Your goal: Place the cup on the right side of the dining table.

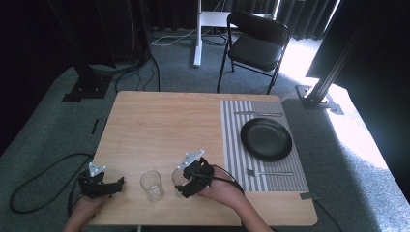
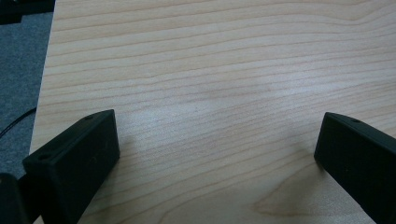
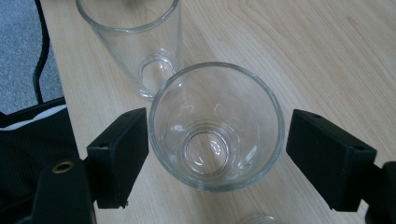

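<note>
Two clear round glasses (image 3: 217, 126) on pale grained wood table (image 2: 210, 70) | we see right gripper (image 3: 217, 154) wide around one, unclamped | left gripper (image 2: 217, 158) wide, empty

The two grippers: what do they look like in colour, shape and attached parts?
Both the left gripper and the right gripper are black, each with two blocky rectangular jaws. A grey three-cornered plate sits on top of each, and a black cable trails from each. The person's forearms are bare; no sleeves show.

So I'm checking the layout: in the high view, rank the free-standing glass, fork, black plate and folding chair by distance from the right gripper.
1. Free-standing glass, just left of the right gripper.
2. Fork, on the striped mat.
3. Black plate, farther up the mat.
4. Folding chair, beyond the table.
</note>
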`<state>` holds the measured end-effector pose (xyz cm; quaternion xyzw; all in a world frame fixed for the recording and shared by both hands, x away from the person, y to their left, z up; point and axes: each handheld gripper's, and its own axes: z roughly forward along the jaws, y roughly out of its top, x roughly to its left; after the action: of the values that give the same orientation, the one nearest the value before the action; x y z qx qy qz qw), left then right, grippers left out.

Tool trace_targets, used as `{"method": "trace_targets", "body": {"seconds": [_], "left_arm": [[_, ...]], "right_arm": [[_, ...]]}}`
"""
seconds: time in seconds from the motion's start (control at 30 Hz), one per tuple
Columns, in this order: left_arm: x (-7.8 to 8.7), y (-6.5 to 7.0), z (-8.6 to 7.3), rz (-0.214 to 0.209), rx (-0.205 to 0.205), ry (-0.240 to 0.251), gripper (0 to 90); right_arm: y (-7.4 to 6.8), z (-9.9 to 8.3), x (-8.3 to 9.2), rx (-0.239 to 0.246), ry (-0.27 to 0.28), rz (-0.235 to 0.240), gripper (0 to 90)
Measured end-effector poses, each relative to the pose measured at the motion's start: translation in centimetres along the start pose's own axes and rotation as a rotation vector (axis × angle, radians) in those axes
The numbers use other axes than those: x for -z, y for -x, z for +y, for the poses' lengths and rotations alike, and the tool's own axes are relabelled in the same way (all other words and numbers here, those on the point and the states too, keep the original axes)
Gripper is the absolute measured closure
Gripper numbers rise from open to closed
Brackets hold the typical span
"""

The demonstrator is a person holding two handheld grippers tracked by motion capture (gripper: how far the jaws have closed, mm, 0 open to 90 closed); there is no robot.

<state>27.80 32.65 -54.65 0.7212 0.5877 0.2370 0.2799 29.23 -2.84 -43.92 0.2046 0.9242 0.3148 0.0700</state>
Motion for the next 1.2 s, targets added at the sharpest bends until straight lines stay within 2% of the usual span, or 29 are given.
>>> {"method": "trace_targets", "body": {"seconds": [0.1,0.13,0.4,0.47,0.63,0.77,0.9,1.2], "left_arm": [[0.0,0.0,0.0,0.000,0.000,0.000,0.3],[0.0,0.0,0.0,0.000,0.000,0.000,0.3],[0.0,0.0,0.0,0.000,0.000,0.000,0.3],[0.0,0.0,0.0,0.000,0.000,0.000,0.3],[0.0,0.0,0.0,0.000,0.000,0.000,0.3],[0.0,0.0,0.0,0.000,0.000,0.000,0.3],[0.0,0.0,0.0,0.000,0.000,0.000,0.3],[0.0,0.0,0.0,0.000,0.000,0.001,0.3]], "right_arm": [[-0.1,0.2,-0.3,0.002,-0.024,0.003,20.3],[-0.3,0.5,-0.5,0.008,-0.047,0.000,22.4],[-0.6,1.2,-1.3,0.014,-0.099,-0.026,23.0],[-0.7,1.3,-1.4,0.027,-0.101,-0.035,24.6],[-0.7,1.5,-1.6,0.024,-0.109,-0.044,26.3],[-0.8,1.8,-1.9,0.026,-0.140,-0.048,26.6],[-0.7,1.9,-2.0,0.010,-0.146,-0.047,27.1],[-0.7,2.3,-2.1,0.019,-0.140,-0.041,27.7]]}}
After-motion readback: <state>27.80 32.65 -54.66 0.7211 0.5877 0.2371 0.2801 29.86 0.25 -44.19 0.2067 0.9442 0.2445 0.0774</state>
